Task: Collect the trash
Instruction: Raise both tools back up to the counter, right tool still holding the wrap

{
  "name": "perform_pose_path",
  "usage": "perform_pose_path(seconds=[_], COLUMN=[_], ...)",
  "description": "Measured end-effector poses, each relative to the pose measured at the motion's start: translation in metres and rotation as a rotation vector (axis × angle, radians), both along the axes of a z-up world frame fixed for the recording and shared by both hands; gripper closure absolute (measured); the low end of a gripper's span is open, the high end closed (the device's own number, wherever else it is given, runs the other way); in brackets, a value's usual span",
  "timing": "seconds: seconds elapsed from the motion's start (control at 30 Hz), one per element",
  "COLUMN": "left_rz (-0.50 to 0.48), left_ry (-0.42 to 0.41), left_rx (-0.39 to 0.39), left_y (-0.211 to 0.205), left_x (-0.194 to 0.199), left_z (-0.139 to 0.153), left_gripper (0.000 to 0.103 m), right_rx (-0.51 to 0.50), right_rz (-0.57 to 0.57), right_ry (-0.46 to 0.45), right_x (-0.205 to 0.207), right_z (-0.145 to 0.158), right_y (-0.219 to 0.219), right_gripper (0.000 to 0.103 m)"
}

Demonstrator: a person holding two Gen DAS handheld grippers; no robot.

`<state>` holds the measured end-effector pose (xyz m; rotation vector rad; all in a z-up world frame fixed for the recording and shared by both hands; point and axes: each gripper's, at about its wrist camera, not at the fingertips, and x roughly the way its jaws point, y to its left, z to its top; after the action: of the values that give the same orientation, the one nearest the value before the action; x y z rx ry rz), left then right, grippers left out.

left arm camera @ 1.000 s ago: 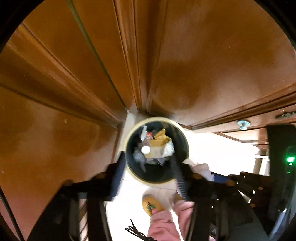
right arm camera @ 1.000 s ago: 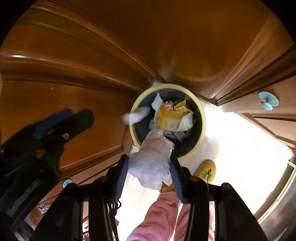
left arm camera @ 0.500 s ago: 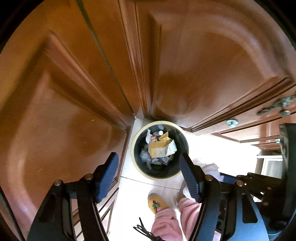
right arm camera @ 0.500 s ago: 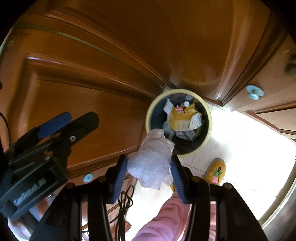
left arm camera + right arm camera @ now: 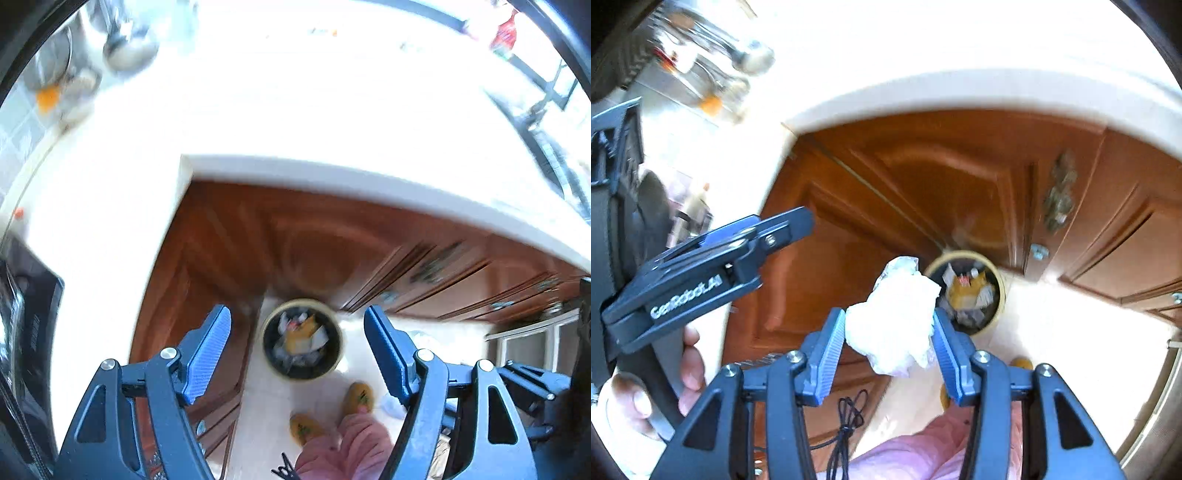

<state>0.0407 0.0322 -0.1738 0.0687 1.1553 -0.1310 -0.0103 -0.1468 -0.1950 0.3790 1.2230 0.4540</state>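
Blown-out glare — motion blur, fisheye warp

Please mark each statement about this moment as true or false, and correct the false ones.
1. The right gripper holds a crumpled white wad between its fingers. True.
2. The left gripper holds a piece of trash. False: nothing is between its jaws, which are opening.
3. The trash bin on the floor is empty. False: it already contains trash, including a yellow package.
4. The bin stands in the corner in front of brown wooden cabinet doors. True.
5. The white wad lies inside the bin. False: it is in the right gripper, well above the bin.
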Motion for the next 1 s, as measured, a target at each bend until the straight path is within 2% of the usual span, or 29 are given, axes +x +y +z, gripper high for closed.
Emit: perform_pose_path(seconds=[0.2, 0.27, 0.3, 0.43, 0.6, 0.7, 0.83, 1.0], left_rz=[-0.047, -0.049, -0.051, -0.071, -0.082, -0.081, -0.085, -0.101], left_ry=[-0.133, -0.182, -0.209, -0.281, -0.357, -0.42, -0.462, -0.479], left_rx=[0.0, 0.007, 0.017, 0.03, -0.006, -0.001, -0.003, 0.003], left_y=[-0.023, -0.029, -0.032, -0.04, -0.041, -0.039, -0.041, -0.051], left_x=[0.011, 0.011, 0.013, 0.017, 0.03, 0.034, 0.039, 0.051], left_z=[0.091, 0.117, 0.13, 0.165, 0.212, 0.24, 0.259, 0.263], left_gripper=[0.029, 0.02, 0.019, 0.019, 0.018, 0.01, 0.008, 0.006], right_rx=[0.012, 0.003, -0.002, -0.029, -0.06, -0.07, -0.09, -0.114], right_rz=[-0.047, -0.058, -0.06, -0.071, -0.125, -0.172, -0.24, -0.288], right_ry=[-0.167, -0.221, -0.24, -0.306, -0.358, -0.389, -0.401, -0.423], right_x=[-0.01, -0.014, -0.015, -0.019, -0.019, -0.018, -0.013, 0.006], right_z=[0.082, 0.108, 0.12, 0.157, 0.197, 0.208, 0.22, 0.239], right_y=[-0.006, -0.007, -0.008, -0.011, -0.016, -0.023, -0.03, -0.039], right_gripper=[0.055, 0.055, 0.055, 0.055, 0.055, 0.055, 0.055, 0.055])
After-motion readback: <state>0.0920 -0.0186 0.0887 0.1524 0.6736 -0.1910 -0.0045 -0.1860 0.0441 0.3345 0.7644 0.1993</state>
